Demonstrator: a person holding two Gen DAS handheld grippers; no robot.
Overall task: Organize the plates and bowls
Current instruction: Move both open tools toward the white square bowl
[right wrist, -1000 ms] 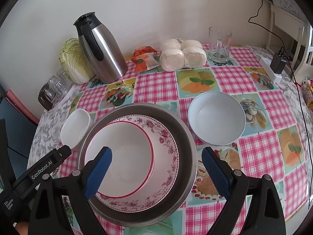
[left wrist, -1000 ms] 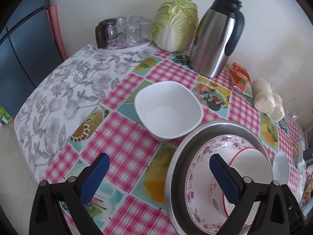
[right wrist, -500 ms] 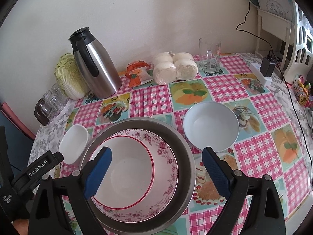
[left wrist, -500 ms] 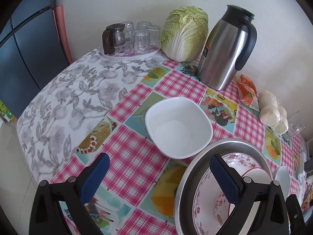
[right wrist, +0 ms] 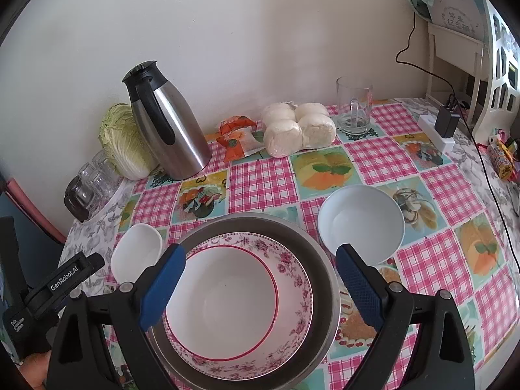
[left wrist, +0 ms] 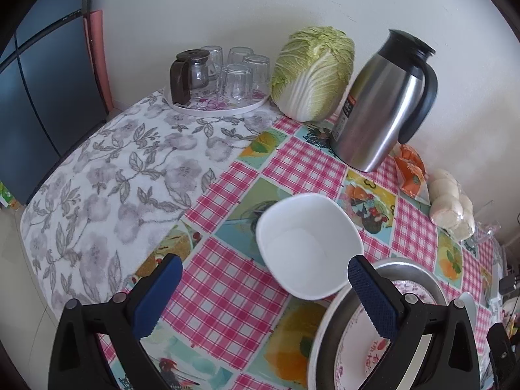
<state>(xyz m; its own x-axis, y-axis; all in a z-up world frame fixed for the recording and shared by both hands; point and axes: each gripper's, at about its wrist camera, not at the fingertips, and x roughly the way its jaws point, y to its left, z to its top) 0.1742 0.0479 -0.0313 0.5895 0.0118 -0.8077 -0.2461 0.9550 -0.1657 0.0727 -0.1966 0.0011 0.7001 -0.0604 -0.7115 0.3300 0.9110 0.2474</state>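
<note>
My left gripper [left wrist: 261, 292] jaws wide apart, empty, low in frame; square white bowl [left wrist: 308, 245] just beyond its right finger, touching the steel basin [left wrist: 419, 268] rim. My right gripper [right wrist: 260, 284] also spread, empty, over the steel basin holding floral plate [right wrist: 294, 276] and red-rimmed bowl [right wrist: 227, 302]. Round white bowl [right wrist: 362, 224] right of centre. Thermos [right wrist: 165, 123] upper left.

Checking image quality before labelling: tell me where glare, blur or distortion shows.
Left wrist view: fisheye bends the wall; bright streak on the steel thermos jug; sharp focus. Right wrist view: black vignette corners, soft shadows, mild sheen in the red-rimmed white bowl.
</note>
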